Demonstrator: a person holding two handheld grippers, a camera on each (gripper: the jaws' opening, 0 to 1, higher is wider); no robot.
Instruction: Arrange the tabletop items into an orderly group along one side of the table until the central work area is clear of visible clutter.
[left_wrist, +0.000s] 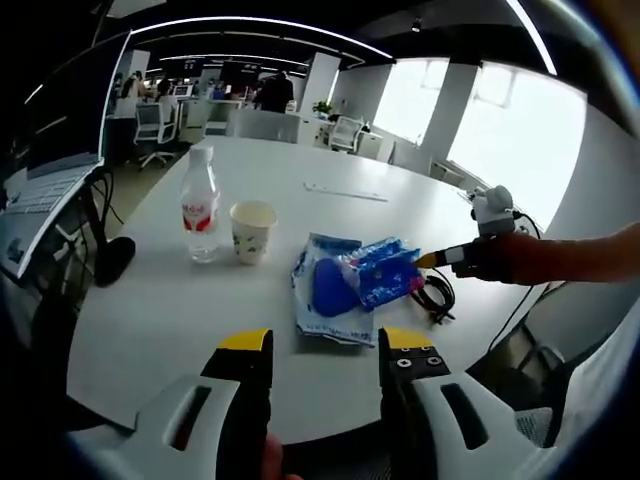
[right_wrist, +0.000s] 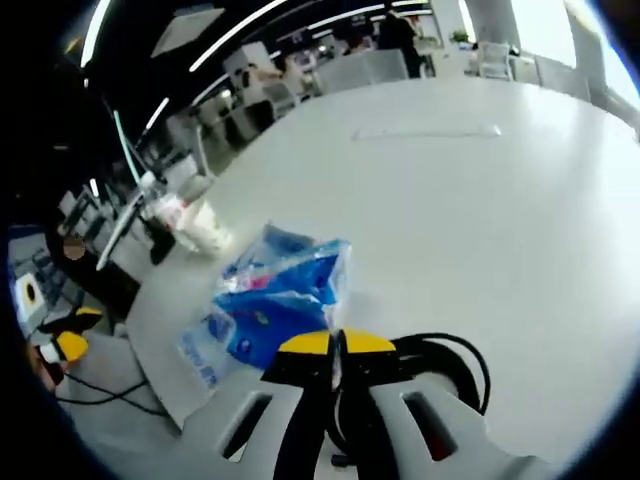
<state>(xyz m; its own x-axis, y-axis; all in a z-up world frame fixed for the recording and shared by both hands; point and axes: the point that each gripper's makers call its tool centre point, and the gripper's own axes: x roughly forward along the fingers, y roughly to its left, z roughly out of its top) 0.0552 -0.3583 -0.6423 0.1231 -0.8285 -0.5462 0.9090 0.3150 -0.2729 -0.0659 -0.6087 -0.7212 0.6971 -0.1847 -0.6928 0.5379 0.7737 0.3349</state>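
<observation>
In the right gripper view the right gripper (right_wrist: 335, 345) had its two yellow-tipped jaws pressed together with only a thin seam between them, and nothing could be seen caught in that seam. Just past the tips lay the blue tissue packs (right_wrist: 275, 295), crumpled and overlapping, while a coiled black cable (right_wrist: 455, 365) looped beside and partly under the jaws on the white table (right_wrist: 480, 200). Farther out beyond the packs stood the paper cup (right_wrist: 205, 228) and the water bottle (right_wrist: 165, 212), close together near the table's edge, and a long pale strip (right_wrist: 425, 131) lay well away across the tabletop. In the left gripper view the left gripper (left_wrist: 325, 345) hovered with its jaws spread wide apart and empty, above the near rim of the table (left_wrist: 150, 320). Directly ahead of those tips sat the tissue packs (left_wrist: 350, 280); at their far side the right gripper (left_wrist: 432, 259) reached in, held by a person's hand (left_wrist: 495, 255), its tip at the edge of the packs, with the cable (left_wrist: 437, 295) just below it. Ahead and to the other side of the left jaws stood the cup (left_wrist: 252, 230) and, right beside it, the bottle (left_wrist: 201, 215) with a red label, both upright
</observation>
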